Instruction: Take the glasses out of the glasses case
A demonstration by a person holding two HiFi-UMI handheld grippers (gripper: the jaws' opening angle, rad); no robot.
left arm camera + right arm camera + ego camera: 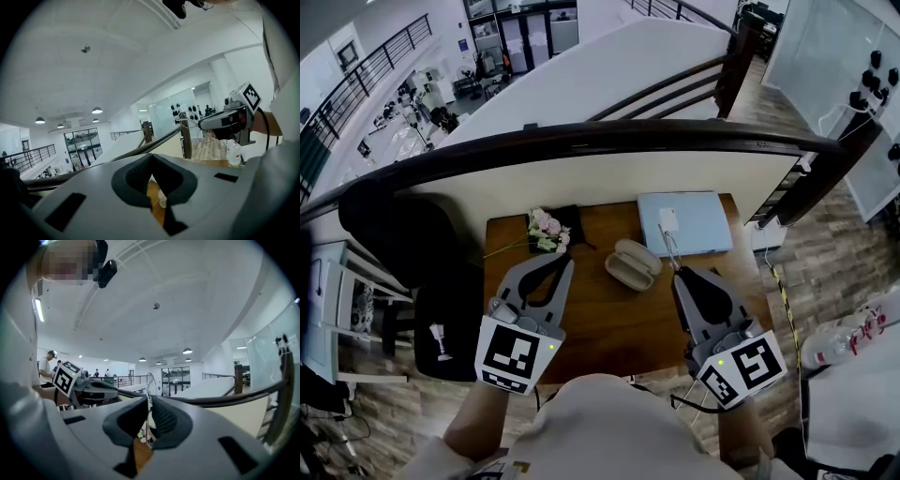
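Note:
A grey glasses case [633, 263] lies open near the middle of the brown table [609, 323]. My right gripper [675, 270] hovers just right of the case, shut on thin wire-framed glasses [669, 246] that stick out past its tips. In the right gripper view the glasses' rim [147, 383] stands upright between the pads of that gripper [149, 401]. My left gripper [565, 261] is left of the case, its tips together with nothing between them. Its closed tips [151, 157] show again in the left gripper view, with the table below.
A light blue flat pad [689, 223] lies at the table's back right. A pink flower bunch [547, 230] and a dark cloth [572, 221] lie at the back left. A black chair [394, 244] stands left of the table, a dark railing [581, 141] runs behind it.

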